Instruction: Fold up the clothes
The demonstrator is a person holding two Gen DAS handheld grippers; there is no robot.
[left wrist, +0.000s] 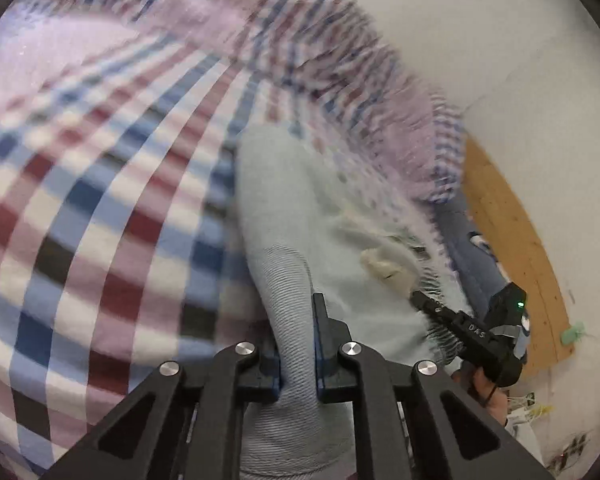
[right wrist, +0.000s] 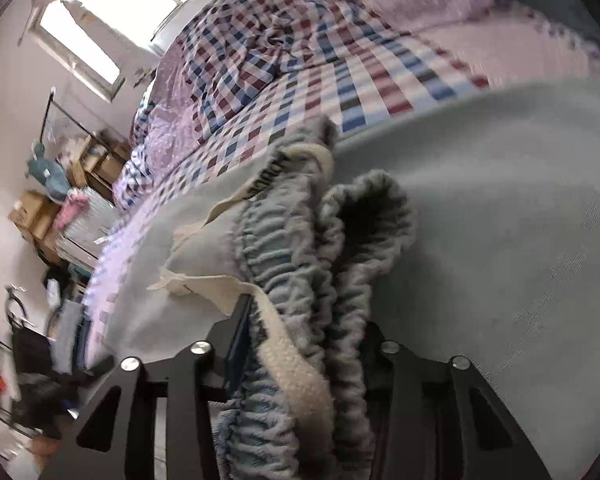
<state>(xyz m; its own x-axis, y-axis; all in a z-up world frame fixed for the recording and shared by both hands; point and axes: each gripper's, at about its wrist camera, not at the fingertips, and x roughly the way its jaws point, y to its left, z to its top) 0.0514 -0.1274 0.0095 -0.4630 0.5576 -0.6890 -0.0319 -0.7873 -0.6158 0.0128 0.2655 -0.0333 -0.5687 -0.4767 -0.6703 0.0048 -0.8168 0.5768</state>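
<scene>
Left gripper, bottom centre of left wrist view, pinches ribbed cuff of pale blue garment. Garment lies over checked bedspread, filling frame centre. Right gripper, bottom centre of right wrist view, clamps gathered elastic waistband with cream drawstring. Window upper left.
</scene>
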